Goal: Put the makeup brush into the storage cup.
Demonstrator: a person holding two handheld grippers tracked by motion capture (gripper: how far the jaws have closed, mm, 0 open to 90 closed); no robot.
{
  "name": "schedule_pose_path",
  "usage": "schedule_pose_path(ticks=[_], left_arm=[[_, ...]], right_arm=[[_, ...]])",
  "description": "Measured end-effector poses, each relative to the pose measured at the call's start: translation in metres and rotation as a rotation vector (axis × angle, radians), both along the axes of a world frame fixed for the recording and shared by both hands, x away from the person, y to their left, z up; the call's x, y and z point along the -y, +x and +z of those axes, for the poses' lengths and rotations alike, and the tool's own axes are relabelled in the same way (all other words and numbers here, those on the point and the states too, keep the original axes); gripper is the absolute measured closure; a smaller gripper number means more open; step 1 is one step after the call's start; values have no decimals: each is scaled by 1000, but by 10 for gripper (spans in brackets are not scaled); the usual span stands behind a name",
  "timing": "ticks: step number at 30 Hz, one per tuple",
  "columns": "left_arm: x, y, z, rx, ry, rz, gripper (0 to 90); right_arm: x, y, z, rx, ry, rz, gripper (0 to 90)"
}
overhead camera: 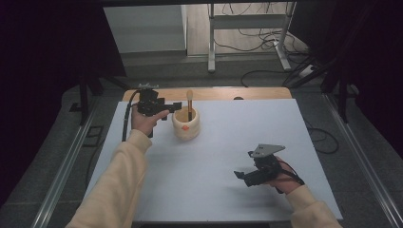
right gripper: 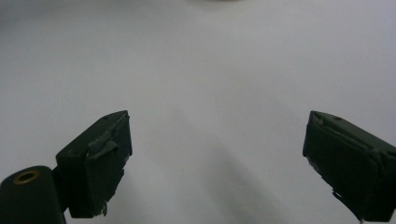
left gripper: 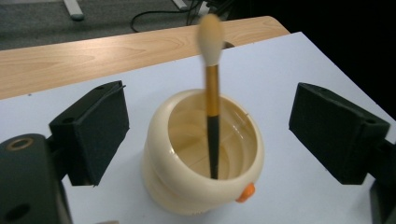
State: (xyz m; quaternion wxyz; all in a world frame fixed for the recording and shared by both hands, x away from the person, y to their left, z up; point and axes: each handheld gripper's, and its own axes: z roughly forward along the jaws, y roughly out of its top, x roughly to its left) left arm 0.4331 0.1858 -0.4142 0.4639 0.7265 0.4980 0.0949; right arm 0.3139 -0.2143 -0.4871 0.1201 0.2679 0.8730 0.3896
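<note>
A cream round cup with a small orange knob stands on the white table top, left of centre. A makeup brush stands upright in it, its black and gold handle down and its pale bristles up. My left gripper is held just left of the cup and points at it. In the left gripper view the cup and the brush sit beyond the wide-apart jaws of my left gripper, and neither pad touches them. My right gripper rests low at the front right and is open over bare white surface.
The white sheet covers most of the table, with a strip of bare wood along the far edge. Cables and a metal frame lie on the floor behind the table. Rails run along both sides.
</note>
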Motion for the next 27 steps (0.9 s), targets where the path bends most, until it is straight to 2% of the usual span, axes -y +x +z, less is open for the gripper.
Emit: schedule_pose_path(ticks=[8,16,20,24,27], left_arm=[[-12,-19,8,15,19,-22,116],[-24,-39,5,31,28,-7,113],[-30,-54,2,44,41,-2,113],[-36,-71,-3,42,44,-14,116],[-41,-87,-8,48,73,-30,119]], right_arm=[[2,2,1,-2,16,-11,84],[5,0,3,-7,27,-12,84],[7,-1,5,8,17,-22,90],[9,0,7,13,29,-47,95],[10,-1,7,16,20,-49,95]])
